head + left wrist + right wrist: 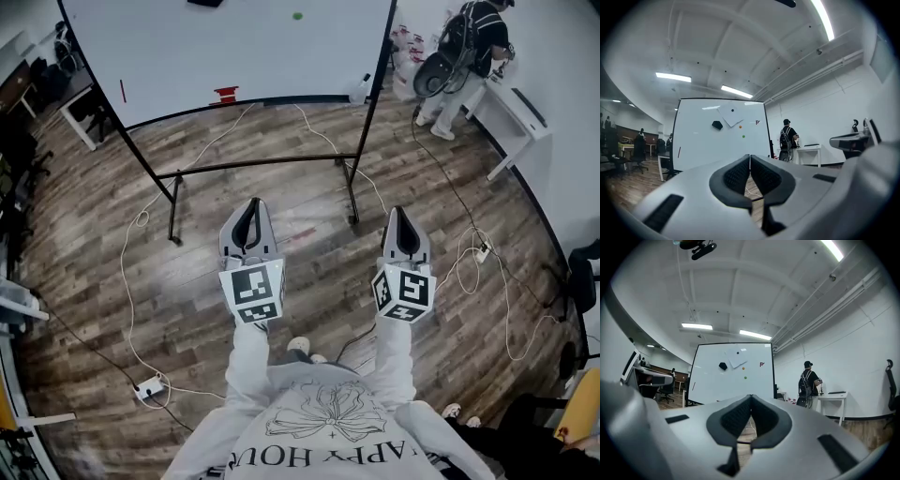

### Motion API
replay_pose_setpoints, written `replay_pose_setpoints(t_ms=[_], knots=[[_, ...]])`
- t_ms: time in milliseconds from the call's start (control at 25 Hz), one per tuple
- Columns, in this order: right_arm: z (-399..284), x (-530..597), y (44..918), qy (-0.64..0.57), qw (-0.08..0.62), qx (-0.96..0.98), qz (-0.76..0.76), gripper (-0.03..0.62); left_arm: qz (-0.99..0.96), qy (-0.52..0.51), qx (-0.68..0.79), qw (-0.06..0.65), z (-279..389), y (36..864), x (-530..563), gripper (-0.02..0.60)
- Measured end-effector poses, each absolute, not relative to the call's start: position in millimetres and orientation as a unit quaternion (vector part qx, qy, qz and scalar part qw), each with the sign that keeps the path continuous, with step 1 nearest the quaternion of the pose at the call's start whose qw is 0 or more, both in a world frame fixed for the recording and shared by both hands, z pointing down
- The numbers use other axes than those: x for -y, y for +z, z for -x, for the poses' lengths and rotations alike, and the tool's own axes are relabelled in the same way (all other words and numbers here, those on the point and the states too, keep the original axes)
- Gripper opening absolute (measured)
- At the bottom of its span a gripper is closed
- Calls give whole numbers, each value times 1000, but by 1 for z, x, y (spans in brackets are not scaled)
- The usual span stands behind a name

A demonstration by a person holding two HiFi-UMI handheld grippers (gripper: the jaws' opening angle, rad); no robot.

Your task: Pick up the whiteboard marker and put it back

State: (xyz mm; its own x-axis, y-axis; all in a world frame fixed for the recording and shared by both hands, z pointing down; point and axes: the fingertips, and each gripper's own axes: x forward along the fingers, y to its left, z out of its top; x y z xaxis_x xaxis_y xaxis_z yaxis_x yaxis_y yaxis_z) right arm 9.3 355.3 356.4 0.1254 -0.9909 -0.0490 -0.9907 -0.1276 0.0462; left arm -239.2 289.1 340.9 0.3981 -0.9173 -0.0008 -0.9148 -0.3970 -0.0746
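The left gripper (253,203) was held level in front of the person, its jaws pressed together at the tips with nothing between them. The right gripper (400,212), level beside it, was likewise closed and empty. Both pointed across bare wood floor (300,234) toward the whiteboard (234,47) on its black stand, well apart from either tool.

A thin red stick (122,91) sat on the board's face near its left edge, and I took that for the marker, though it was too small to be sure. A squat red thing (226,95) sat at the board's lower rim, and a green dot (297,15) higher up. White cables (131,281) trailed over the floor around the stand.

As I judged it, the task had not begun: this was the approach, with nothing picked up. The next move called for stepping up to the board, opening one pair of jaws, and lining them across the stick before closing. The stand's legs and the loose cables looked like things to step around on the way.
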Motion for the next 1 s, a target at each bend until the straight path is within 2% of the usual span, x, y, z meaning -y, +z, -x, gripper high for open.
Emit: replay_pose_setpoints(t_ms=[680,840,1000], knots=[[-1,-307,374,-13,-10,655,-755,5,846,-39,-531,19,241,364,-237,8],[-7,-284,381,-6,-12,668,-744,68,844,-44,-534,15,229,372,-216,8],[-24,-249,388,-2,-12,677,-736,81,841,-49,-538,16,209,377,-185,8]])
